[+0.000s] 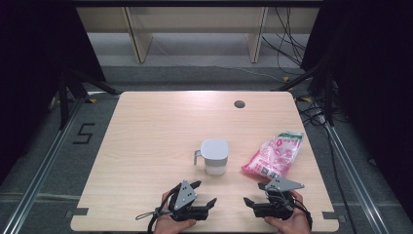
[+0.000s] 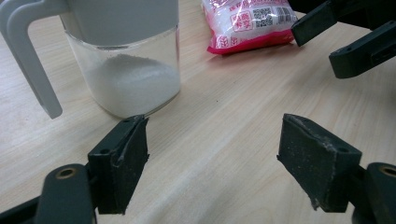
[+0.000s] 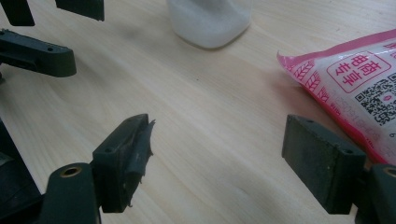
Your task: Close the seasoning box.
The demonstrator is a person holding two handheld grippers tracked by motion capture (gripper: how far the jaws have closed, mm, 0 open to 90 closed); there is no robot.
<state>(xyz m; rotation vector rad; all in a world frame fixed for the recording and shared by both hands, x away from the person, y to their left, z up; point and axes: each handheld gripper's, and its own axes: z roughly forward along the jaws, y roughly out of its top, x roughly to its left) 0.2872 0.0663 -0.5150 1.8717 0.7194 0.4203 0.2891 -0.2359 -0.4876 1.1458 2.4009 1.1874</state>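
- Two grippers, left gripper [image 1: 205, 194] and right gripper [image 1: 253, 193], jaws apart, nothing between them.
- White-lidded jar [image 1: 214, 157] stands just beyond them; pink bag [image 1: 273, 155] lies beside it.

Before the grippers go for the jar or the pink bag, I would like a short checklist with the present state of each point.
1. Left gripper open, nothing between its jaws: ok.
2. Right gripper open, nothing between its jaws: ok.
3. Jar upright on the table, lid on: ok.
4. Jar already holds white powder about half way up: ok.
5. Bag lies flat beside the jar, apart from it: ok.
6. Bag sealed or cut open: cannot tell.
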